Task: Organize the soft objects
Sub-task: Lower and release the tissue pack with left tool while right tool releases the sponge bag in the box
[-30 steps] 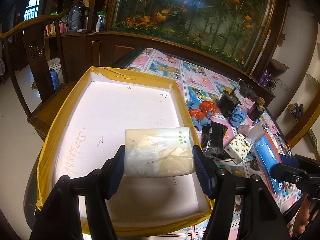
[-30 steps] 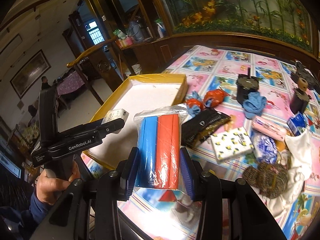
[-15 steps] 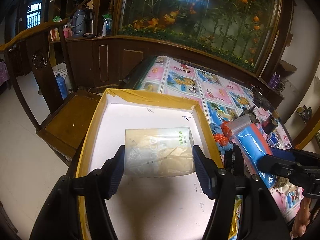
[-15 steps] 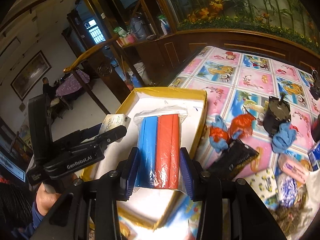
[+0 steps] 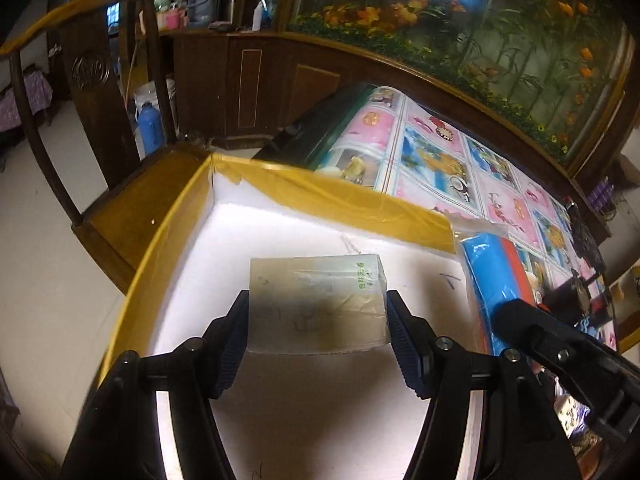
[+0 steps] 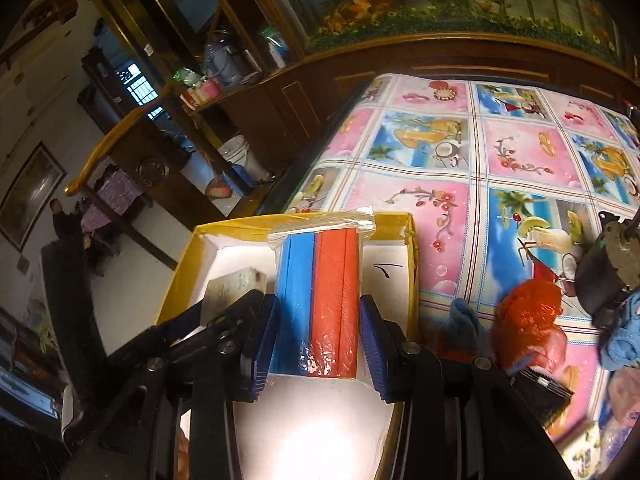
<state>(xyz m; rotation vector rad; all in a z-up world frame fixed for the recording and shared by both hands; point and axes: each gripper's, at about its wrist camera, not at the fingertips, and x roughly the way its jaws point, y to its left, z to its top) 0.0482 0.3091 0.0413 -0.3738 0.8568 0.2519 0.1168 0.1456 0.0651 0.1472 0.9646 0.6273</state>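
My left gripper [image 5: 316, 320] is shut on a pale tissue pack [image 5: 316, 304] and holds it over the white floor of the yellow-rimmed box [image 5: 340, 196], near its far left corner. My right gripper [image 6: 320, 320] is shut on a plastic-wrapped blue and orange sponge pack [image 6: 320, 300] and holds it over the same box [image 6: 412, 264], just right of the left gripper. The sponge pack [image 5: 492, 276] shows at the right of the left wrist view. The tissue pack [image 6: 236, 284] shows at the left of the right wrist view.
The box sits at the left end of a table with a pink and blue patterned cloth [image 6: 500, 152]. Orange and blue soft items [image 6: 528, 320], a dark cylinder [image 6: 608, 276] and other packets lie to the right. A wooden chair [image 5: 132, 216] stands beside the box.
Both grippers have moved forward and down over the box with their packs still held. The right gripper came from over the table to over the box's right side.
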